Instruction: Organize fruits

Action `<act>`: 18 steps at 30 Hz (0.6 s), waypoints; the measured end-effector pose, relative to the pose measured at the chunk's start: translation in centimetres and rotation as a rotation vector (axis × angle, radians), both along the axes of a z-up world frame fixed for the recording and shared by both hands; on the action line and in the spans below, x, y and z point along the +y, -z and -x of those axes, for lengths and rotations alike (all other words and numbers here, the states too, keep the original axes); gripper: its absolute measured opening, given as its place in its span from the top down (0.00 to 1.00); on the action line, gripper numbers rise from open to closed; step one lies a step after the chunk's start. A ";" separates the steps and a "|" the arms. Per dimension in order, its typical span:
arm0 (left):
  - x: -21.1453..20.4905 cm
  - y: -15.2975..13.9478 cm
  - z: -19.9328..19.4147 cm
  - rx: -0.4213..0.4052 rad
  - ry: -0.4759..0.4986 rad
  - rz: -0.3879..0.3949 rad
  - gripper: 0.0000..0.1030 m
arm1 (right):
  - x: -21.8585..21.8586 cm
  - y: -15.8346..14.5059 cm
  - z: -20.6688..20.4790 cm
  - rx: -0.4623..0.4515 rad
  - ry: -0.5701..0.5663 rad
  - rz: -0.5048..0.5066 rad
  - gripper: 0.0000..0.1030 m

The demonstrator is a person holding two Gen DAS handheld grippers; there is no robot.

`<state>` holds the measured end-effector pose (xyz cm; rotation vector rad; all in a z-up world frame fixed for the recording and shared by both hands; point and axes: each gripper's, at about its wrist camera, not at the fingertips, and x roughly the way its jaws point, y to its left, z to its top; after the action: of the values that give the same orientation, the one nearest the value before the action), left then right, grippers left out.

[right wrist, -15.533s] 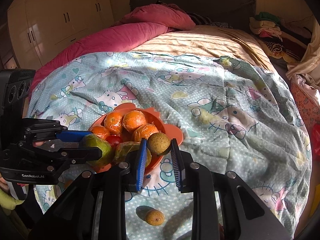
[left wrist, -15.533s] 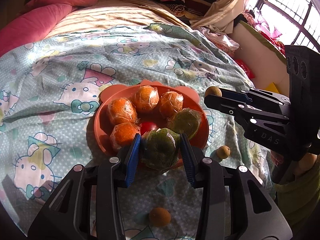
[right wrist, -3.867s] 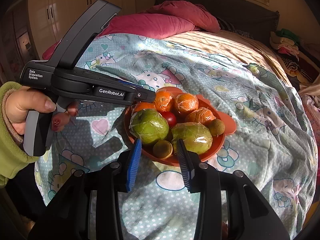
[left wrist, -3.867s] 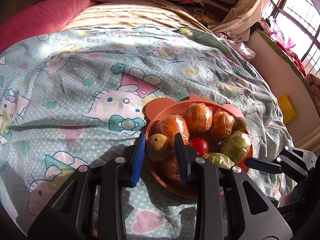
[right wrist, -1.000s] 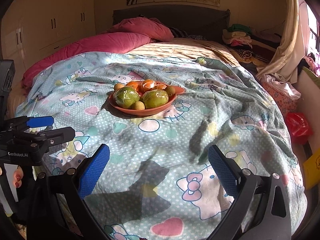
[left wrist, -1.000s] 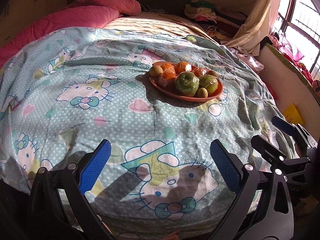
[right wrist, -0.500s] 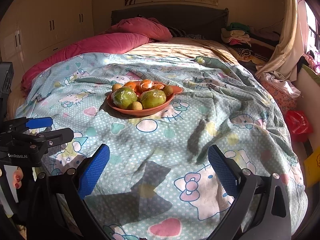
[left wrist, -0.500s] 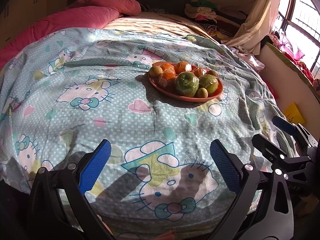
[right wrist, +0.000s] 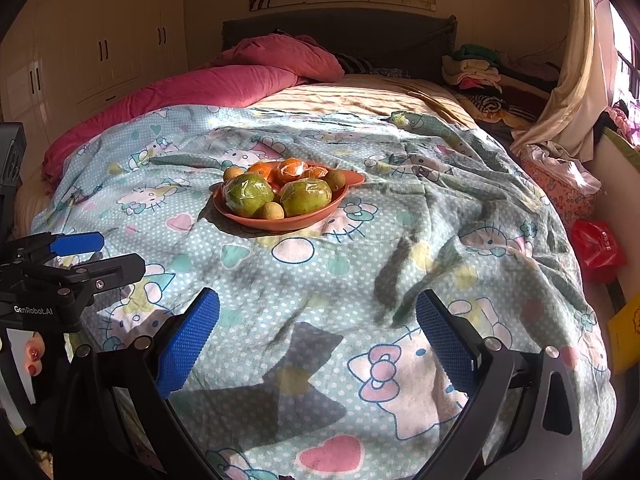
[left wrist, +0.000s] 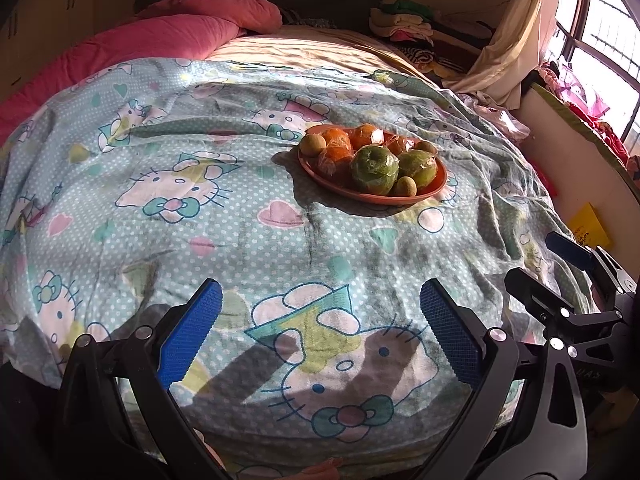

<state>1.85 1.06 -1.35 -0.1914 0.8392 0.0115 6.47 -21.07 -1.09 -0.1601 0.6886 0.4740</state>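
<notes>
Left wrist view
Left gripper (left wrist: 320, 320): near edge of the bed, jaws spread wide, nothing between the blue pads (left wrist: 188, 338).
Right gripper (left wrist: 560, 280): at the right edge, side-on; jaws parted, nothing in them.
Plate (left wrist: 316, 170): orange, on the blanket (left wrist: 200, 220), far from both grippers, right of centre.
Green fruits (left wrist: 374, 170): two, wrapped in film, side by side at the near side of the plate.
Oranges (left wrist: 338, 146): wrapped, packed at the far side of the plate.
Brown fruits (left wrist: 313, 144): small; one at the far left rim, one at the near rim, one at the far right.
Pillow (left wrist: 216, 6): pink, at the head of the bed.

Right wrist view
Right gripper (right wrist: 318, 320): near edge of the bed, jaws spread wide, empty.
Left gripper (right wrist: 100, 256): at the left edge, side-on; jaws parted, empty.
Plate (right wrist: 280, 222): on the blanket (right wrist: 400, 260), far and left of centre, well apart from both grippers.
Green fruits (right wrist: 248, 194): near side of the plate, a small brown fruit (right wrist: 273, 211) between them at the rim.
Oranges (right wrist: 292, 170): behind the green fruits.
Clothes (right wrist: 478, 68): folded pile at the far right of the bed.
Wardrobe (right wrist: 100, 40): along the left wall.
</notes>
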 end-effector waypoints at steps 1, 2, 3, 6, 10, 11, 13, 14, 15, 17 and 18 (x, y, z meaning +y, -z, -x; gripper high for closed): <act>0.0 0.0 0.0 0.000 0.001 0.000 0.09 | 0.0 0.0 0.0 0.000 -0.001 0.001 0.04; 0.0 0.0 0.0 0.000 0.000 -0.001 0.09 | 0.0 0.0 0.0 -0.001 -0.001 0.001 0.04; 0.0 0.0 0.0 0.000 -0.001 -0.002 0.09 | 0.0 0.0 0.0 0.000 -0.001 0.001 0.04; 0.0 -0.1 0.0 0.000 -0.001 -0.002 0.09 | 0.0 0.0 0.0 0.000 -0.001 0.000 0.04; 0.0 -0.1 0.0 0.000 -0.001 -0.003 0.09 | 0.0 0.0 0.0 0.000 -0.001 0.000 0.04; 0.0 -0.1 0.0 0.000 0.000 -0.002 0.09 | 0.0 0.0 0.0 0.001 -0.001 0.000 0.04; 0.0 -0.1 0.0 0.002 0.000 -0.002 0.09 | 0.0 0.0 0.0 0.000 -0.001 0.000 0.04; 0.0 -0.1 0.0 0.001 0.001 -0.003 0.09 | 0.0 0.0 0.0 0.000 -0.001 0.000 0.04; 0.0 -0.2 0.0 0.000 0.002 -0.006 0.09 | 0.0 0.0 0.0 0.000 -0.001 0.001 0.04; 0.0 -0.2 0.0 0.001 0.002 -0.007 0.09 | 0.0 0.0 0.0 0.001 0.000 0.000 0.04; 0.0 -0.2 0.0 0.000 0.002 -0.006 0.09 | 0.0 0.0 0.0 0.000 0.000 0.000 0.04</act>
<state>1.87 1.02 -1.16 -0.1851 0.8390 0.0118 6.47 -21.07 -1.12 -0.1599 0.6890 0.4745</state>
